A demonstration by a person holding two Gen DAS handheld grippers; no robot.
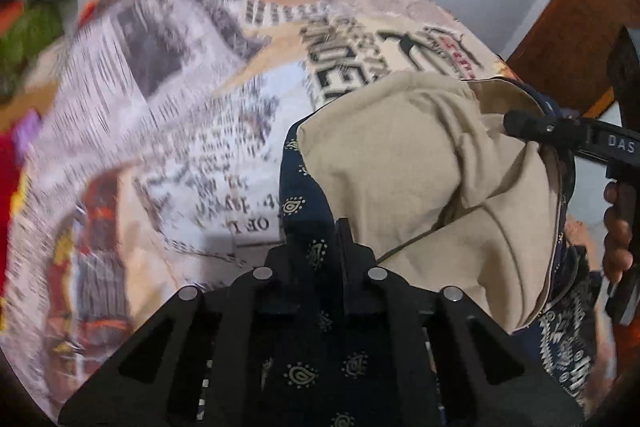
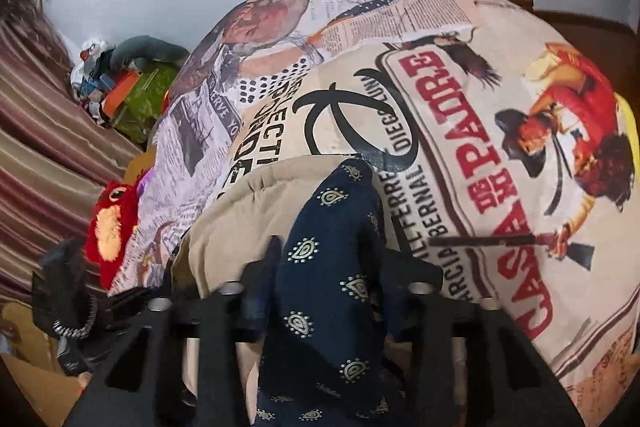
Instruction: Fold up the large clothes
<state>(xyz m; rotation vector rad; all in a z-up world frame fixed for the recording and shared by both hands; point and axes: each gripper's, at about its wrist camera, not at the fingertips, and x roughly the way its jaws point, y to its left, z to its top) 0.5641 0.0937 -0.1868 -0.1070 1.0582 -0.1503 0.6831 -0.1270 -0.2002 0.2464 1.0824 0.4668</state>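
I have the left gripper (image 1: 340, 239) pinching a fold of the navy paisley garment (image 1: 308, 367), fingers nearly pressed together with cloth between them. The right gripper (image 2: 332, 267) pinches a thicker ridge of the same garment (image 2: 328, 267), which drapes over its body toward the lens. The garment lies on the printed bedspread (image 2: 500, 155), toward its near edge, with its beige lining (image 1: 420, 163) turned up between the two grips. To fold well, I judge that both pinches should hold the edge evenly and travel together, keeping the cloth taut enough that the lining lies flat without bunching. Both grippers point steeply downward at the bed; in the left view the right tool reaches in from the right edge, a hand (image 1: 618, 227) wrapped on its grip.
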